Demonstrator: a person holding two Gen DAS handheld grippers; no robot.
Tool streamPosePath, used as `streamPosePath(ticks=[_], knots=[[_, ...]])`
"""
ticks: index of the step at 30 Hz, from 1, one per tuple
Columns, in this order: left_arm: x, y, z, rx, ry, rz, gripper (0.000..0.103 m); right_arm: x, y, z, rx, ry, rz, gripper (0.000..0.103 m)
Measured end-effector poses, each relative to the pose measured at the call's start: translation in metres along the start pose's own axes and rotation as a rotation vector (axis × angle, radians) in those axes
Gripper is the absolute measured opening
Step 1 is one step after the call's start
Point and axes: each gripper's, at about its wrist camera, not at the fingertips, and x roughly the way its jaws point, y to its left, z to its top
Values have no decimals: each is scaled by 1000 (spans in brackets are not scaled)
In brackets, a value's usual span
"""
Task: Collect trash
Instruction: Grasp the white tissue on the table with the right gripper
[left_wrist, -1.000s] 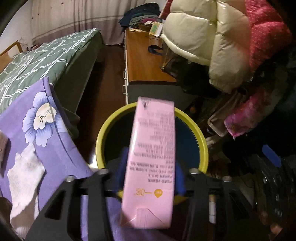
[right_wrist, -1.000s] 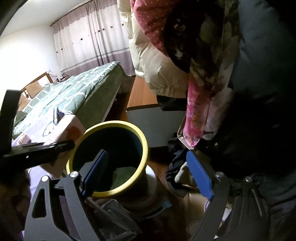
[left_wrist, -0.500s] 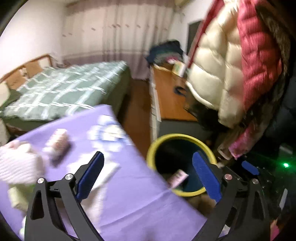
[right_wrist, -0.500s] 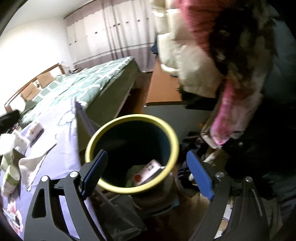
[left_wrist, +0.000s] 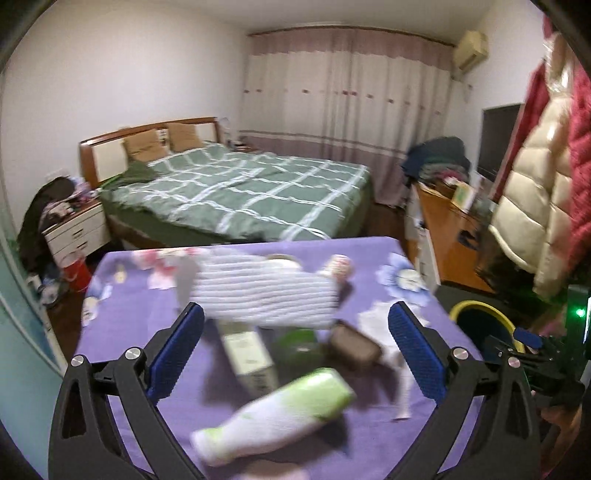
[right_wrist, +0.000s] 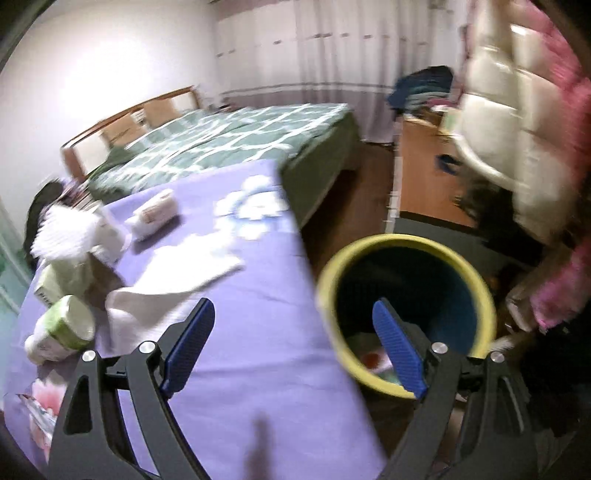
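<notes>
My left gripper (left_wrist: 295, 308) hangs over the purple flowered table (left_wrist: 147, 332), its jaws opening with nothing between the pads. Below it lie a white and green bottle (left_wrist: 280, 410), a pale carton (left_wrist: 247, 354), a green lid (left_wrist: 299, 345) and a brown tub (left_wrist: 354, 345). My right gripper (right_wrist: 293, 306) stands open and empty, straddling the table's edge and the yellow-rimmed bin (right_wrist: 406, 306). A pink carton (right_wrist: 373, 360) lies inside the bin. The same bottle (right_wrist: 61, 328) and white tissue (right_wrist: 177, 273) lie at the right wrist view's left.
A white striped cloth (left_wrist: 266, 291) and a small pink-banded bottle (left_wrist: 338, 267) lie further back on the table. Behind is a bed (left_wrist: 240, 184) with green checked bedding. A wooden desk (left_wrist: 447, 236) and hanging puffy coats (left_wrist: 532, 206) crowd the right side, close to the bin (left_wrist: 484, 325).
The left gripper let the pink carton drop into the bin, opened wide and swung left and up over the table. The right gripper swung left from above the bin to the table's edge.
</notes>
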Motion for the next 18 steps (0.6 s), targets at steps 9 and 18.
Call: streamPosePath(ticks=[9, 18], knots=[[20, 69, -18, -82, -41, 105, 98, 62, 87, 34, -157, 91, 47, 83], [36, 90, -33, -124, -15, 85, 98, 119, 99, 33, -163, 209, 36, 83]])
